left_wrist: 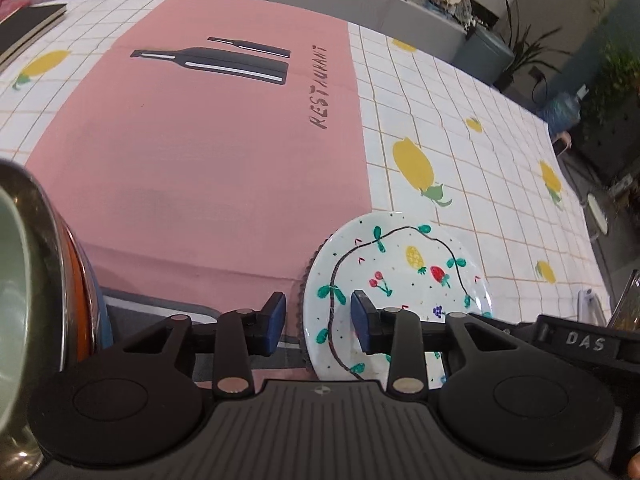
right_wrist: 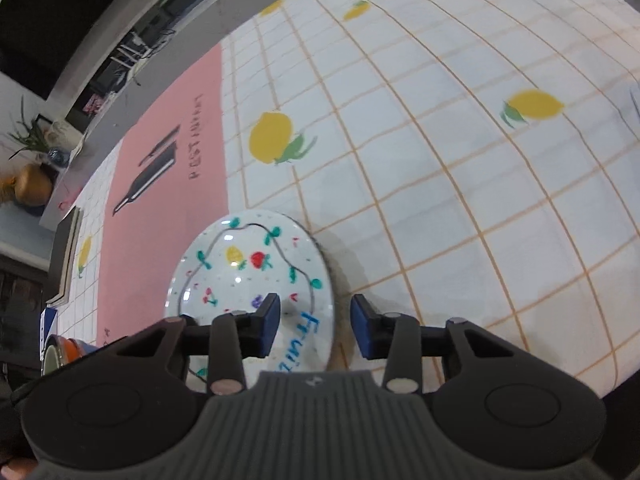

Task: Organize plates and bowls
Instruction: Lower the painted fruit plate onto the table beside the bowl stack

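A white plate (left_wrist: 400,280) painted with fruit and a dark wavy line lies on the lemon-print tablecloth (left_wrist: 460,128), at the edge of a pink mat (left_wrist: 200,160). A dark beaded edge (left_wrist: 305,280) shows under its left rim. My left gripper (left_wrist: 318,320) stands open astride that left rim, with its right finger over the plate. In the right wrist view my right gripper (right_wrist: 315,324) is open astride the right rim of the plate (right_wrist: 248,276), its left finger above the painted face. Neither pair of pads presses on the plate.
Stacked bowls (left_wrist: 36,280), metal, green and orange, stand close at the left; they also show as bowls (right_wrist: 60,350) in the right wrist view. Books (left_wrist: 28,24) lie at the far left corner. The table's far edge (left_wrist: 400,12) borders a grey ledge with clutter and plants.
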`<state>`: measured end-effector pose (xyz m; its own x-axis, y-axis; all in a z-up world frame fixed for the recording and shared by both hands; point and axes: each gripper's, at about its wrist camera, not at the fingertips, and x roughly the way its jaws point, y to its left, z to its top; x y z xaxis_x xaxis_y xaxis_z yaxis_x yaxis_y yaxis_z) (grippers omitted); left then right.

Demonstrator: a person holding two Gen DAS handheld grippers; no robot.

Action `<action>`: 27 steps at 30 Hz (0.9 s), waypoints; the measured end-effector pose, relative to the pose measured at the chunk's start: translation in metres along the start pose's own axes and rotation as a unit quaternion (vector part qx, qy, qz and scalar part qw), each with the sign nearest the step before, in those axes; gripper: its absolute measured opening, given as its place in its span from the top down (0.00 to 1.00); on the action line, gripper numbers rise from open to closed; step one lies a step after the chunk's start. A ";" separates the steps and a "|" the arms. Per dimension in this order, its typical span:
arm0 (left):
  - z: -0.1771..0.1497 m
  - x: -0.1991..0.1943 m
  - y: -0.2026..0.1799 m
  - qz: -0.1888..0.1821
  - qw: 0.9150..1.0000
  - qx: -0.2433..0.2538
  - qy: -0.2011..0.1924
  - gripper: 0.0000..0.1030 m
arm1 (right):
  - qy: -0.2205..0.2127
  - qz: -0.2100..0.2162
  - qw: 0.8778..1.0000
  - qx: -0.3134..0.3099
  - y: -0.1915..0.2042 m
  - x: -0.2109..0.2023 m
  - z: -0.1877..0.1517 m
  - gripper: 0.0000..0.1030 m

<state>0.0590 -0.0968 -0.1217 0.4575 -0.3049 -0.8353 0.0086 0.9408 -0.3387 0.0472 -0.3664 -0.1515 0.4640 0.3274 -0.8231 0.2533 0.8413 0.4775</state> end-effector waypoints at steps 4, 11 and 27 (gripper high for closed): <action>0.001 0.000 0.001 -0.012 1.000 -0.010 0.008 0.66 | 0.003 0.012 1.000 0.006 0.001 0.001 -0.004 0.67; 0.004 0.002 -0.003 -0.004 1.000 -0.008 0.007 0.67 | -0.003 0.017 1.000 0.021 -0.002 0.003 0.001 0.69; 0.010 -0.023 -0.018 0.043 0.997 0.047 -0.039 0.70 | -0.073 -0.058 0.991 -0.101 0.044 -0.021 -0.003 0.61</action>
<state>0.0567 -0.1053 -0.0920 0.5275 -0.2141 -0.8221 0.0481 0.9737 -0.2228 0.0460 -0.3351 -0.1144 0.5639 0.1707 -0.8080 0.1440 0.9431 0.2998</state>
